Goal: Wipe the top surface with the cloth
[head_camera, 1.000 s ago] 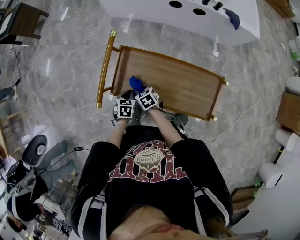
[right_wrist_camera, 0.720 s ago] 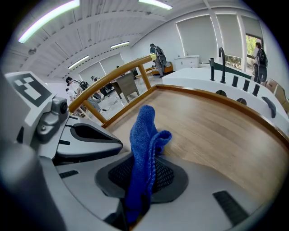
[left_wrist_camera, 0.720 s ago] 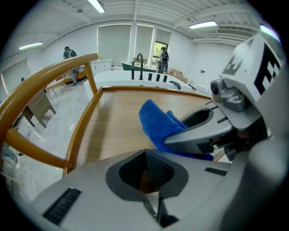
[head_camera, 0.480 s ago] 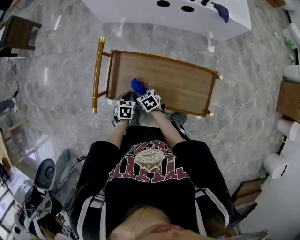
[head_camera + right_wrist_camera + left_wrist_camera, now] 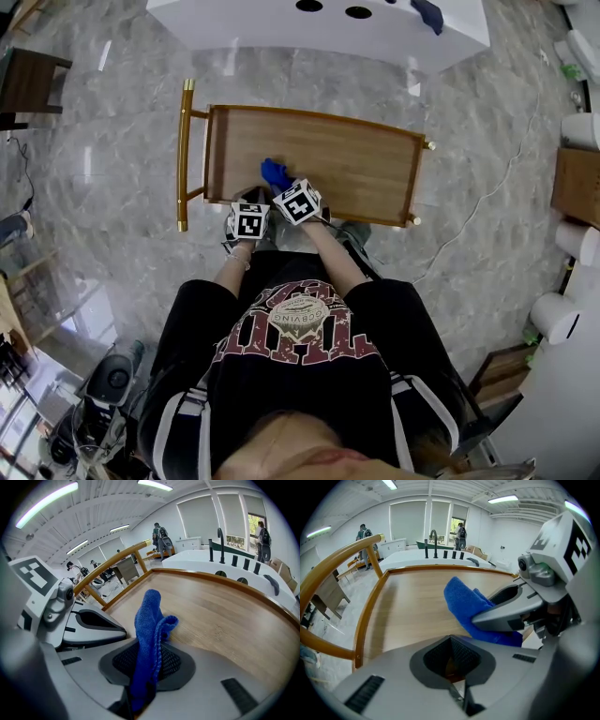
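The wooden cart top (image 5: 356, 169) has a raised rim and a gold handle (image 5: 183, 155) at its left end. My right gripper (image 5: 282, 185) is shut on a blue cloth (image 5: 274, 172), which stands bunched over the near left part of the top. In the right gripper view the cloth (image 5: 149, 630) rises from between the jaws of that gripper (image 5: 144, 670). My left gripper (image 5: 249, 208) hovers at the near rim, just left of the right one. Its jaws (image 5: 452, 644) are shut with nothing in them. The left gripper view shows the cloth (image 5: 461, 602) and the right gripper (image 5: 511, 613) beside it.
A white counter (image 5: 281, 33) with round holes and a dark blue item (image 5: 428, 13) stands beyond the cart. A cable (image 5: 487, 202) runs over the marble floor at the right. A dark side table (image 5: 28, 80) is far left, white rolls (image 5: 553, 319) far right. People stand in the distance.
The cloth and right gripper have shifted a little to the right along the cart top. The head view has drifted, so the cart sits further left in it. Both grips are unchanged.
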Demonstrator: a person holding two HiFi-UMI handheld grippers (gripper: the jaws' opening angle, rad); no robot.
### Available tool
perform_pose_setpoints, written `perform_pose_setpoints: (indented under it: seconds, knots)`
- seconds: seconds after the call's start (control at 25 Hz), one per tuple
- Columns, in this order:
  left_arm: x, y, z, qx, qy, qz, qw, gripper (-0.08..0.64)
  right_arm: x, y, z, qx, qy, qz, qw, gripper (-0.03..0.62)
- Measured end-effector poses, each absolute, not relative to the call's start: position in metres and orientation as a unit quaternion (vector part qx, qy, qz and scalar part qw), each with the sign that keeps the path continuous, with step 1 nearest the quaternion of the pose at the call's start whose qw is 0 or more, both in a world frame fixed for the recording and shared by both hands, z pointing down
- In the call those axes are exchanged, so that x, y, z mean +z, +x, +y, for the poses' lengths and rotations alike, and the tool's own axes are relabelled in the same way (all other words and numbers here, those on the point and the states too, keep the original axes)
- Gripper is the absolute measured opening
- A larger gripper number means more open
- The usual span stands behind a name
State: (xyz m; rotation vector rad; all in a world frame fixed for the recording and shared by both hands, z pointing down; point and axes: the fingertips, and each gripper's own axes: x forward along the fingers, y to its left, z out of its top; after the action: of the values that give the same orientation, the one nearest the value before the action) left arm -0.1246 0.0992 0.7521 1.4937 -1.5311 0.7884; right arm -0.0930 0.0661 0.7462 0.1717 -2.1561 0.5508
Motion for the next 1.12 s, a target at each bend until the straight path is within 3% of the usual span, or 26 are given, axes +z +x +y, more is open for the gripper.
perform_pose_setpoints:
  seconds: [1.12]
  knots:
    - [0.752, -0.071, 0.055, 0.310, 0.636, -0.562, 0.429, 0.049, 0.749, -0.042, 0.043, 0.248, 0.106, -0.856, 0.441, 0.087]
